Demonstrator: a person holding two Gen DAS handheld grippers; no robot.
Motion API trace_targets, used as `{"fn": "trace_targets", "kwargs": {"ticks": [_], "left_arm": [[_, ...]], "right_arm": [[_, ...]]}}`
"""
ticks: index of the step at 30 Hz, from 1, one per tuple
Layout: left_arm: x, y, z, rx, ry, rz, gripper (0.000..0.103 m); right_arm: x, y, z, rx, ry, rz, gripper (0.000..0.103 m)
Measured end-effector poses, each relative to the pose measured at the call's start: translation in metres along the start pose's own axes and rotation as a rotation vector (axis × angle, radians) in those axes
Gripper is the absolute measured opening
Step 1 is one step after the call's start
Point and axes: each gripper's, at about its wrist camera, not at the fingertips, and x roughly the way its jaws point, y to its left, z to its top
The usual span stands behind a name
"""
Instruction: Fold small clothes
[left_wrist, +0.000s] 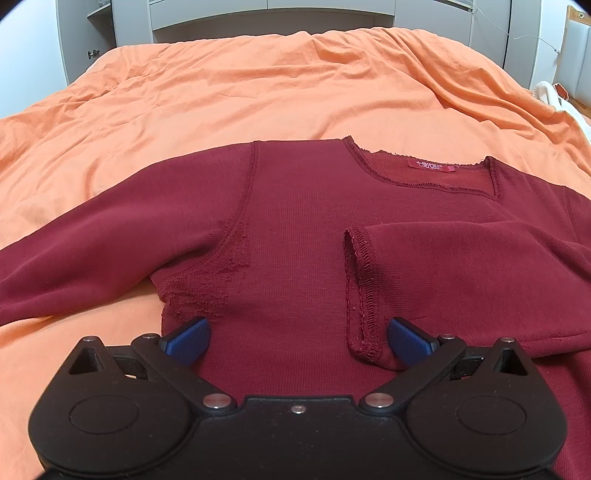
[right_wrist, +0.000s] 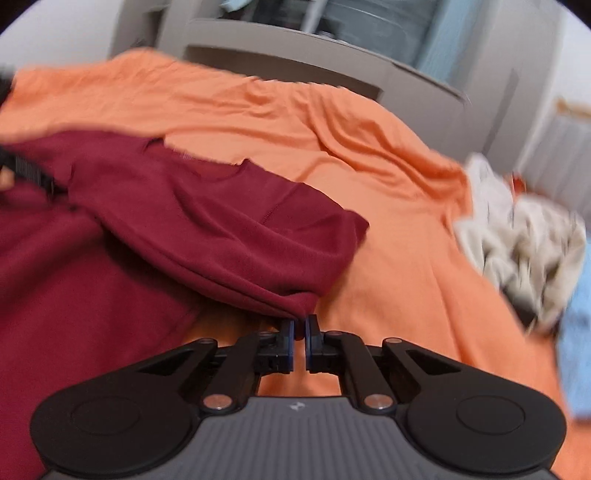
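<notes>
A dark red long-sleeved top (left_wrist: 295, 229) lies face up on the orange bed cover (left_wrist: 258, 88), neckline with a red label (left_wrist: 430, 165) at the far side. Its right sleeve is folded across the chest, cuff (left_wrist: 360, 288) toward me; the left sleeve (left_wrist: 92, 243) lies stretched out to the left. My left gripper (left_wrist: 298, 338) is open just above the top's body, its blue pads on either side of the cuff area. My right gripper (right_wrist: 300, 326) is shut on the folded edge of the red top (right_wrist: 229, 236) at the right shoulder side.
A pile of pale and light blue clothes (right_wrist: 524, 243) lies at the right of the bed. A grey headboard (left_wrist: 273, 18) and cabinets stand behind the bed. The left gripper's black arm (right_wrist: 26, 170) shows at the left edge of the right wrist view.
</notes>
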Motion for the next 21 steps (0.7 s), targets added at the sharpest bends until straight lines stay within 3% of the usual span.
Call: {"fn": "trace_targets", "kwargs": {"ticks": [3, 8, 13, 15, 17, 18, 21], "left_arm": [[0.000, 0.000, 0.000, 0.000, 0.000, 0.000, 0.103], [-0.001, 0.000, 0.000, 0.001, -0.001, 0.001, 0.103], [0.000, 0.000, 0.000, -0.002, 0.001, 0.000, 0.103], [0.000, 0.000, 0.000, -0.002, 0.000, 0.000, 0.103], [0.000, 0.000, 0.000, -0.003, 0.000, -0.001, 0.103], [0.000, 0.000, 0.000, -0.003, 0.000, -0.001, 0.103], [-0.001, 0.000, 0.000, -0.004, 0.000, -0.001, 0.103]], "right_arm": [[-0.013, -0.009, -0.002, 0.155, 0.026, 0.067, 0.005], [-0.008, -0.010, -0.008, 0.154, 0.067, 0.046, 0.005], [-0.006, -0.017, -0.009, 0.175, 0.102, 0.102, 0.007], [-0.012, -0.021, -0.006, 0.161, 0.093, 0.121, 0.015], [-0.018, -0.028, 0.000, 0.150, 0.077, 0.134, 0.059], [-0.021, -0.032, 0.004, 0.144, 0.065, 0.140, 0.065], [-0.021, -0.049, 0.013, 0.192, 0.028, 0.135, 0.067]]}}
